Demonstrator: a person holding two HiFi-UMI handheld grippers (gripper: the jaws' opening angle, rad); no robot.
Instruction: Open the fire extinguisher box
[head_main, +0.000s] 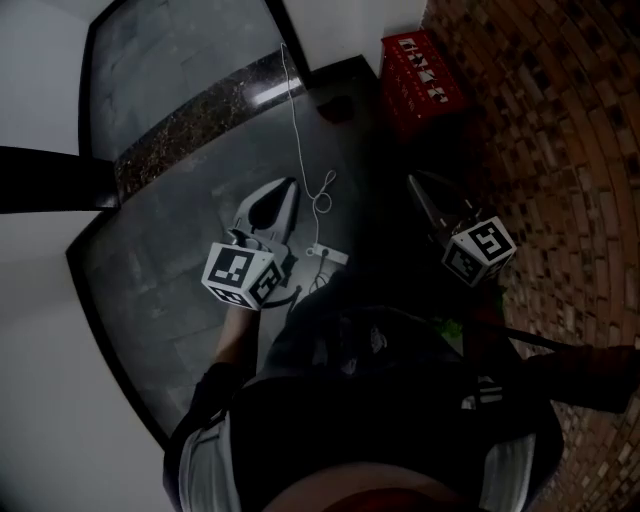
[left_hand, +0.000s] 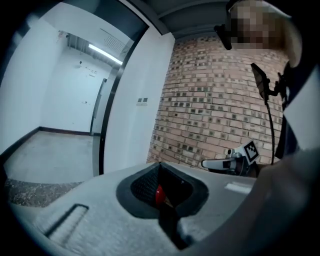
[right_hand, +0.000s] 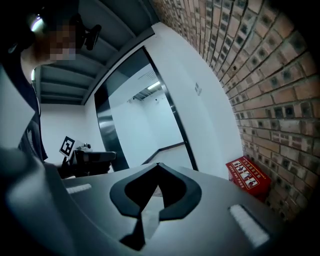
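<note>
Looking steeply down, the head view is dim: the person's dark torso (head_main: 400, 400) fills its lower half and hides the floor beneath. The red rectangular fire extinguisher box (head_main: 420, 78) sits so small near the top edge that no latch or door seam can be made out. It stands on the dark grey tiled floor (head_main: 190, 230), right against the brown brick wall (head_main: 560, 130), and looks closed. The left gripper (head_main: 288, 186) and the right gripper (head_main: 414, 180) both point toward that far end, well short of the box, with open floor ahead of them. A thin white cable (head_main: 300, 120) runs down the middle and loops between the two; whether it lies on the floor I cannot tell.

The left gripper view does not show the box at all, only a white corridor (left_hand: 65, 100), a dark door frame (left_hand: 107, 115) and the brick, with the right gripper off to the side. Its fingers (left_hand: 142, 186) are pressed together on nothing. A small red patch in the dark hollow behind their tips cannot be identified. The right gripper view does catch the box, low at its right and tucked against the brick, its white print too blurred to read — and there the fingers (right_hand: 175, 192) also meet at the tips, empty.
</note>
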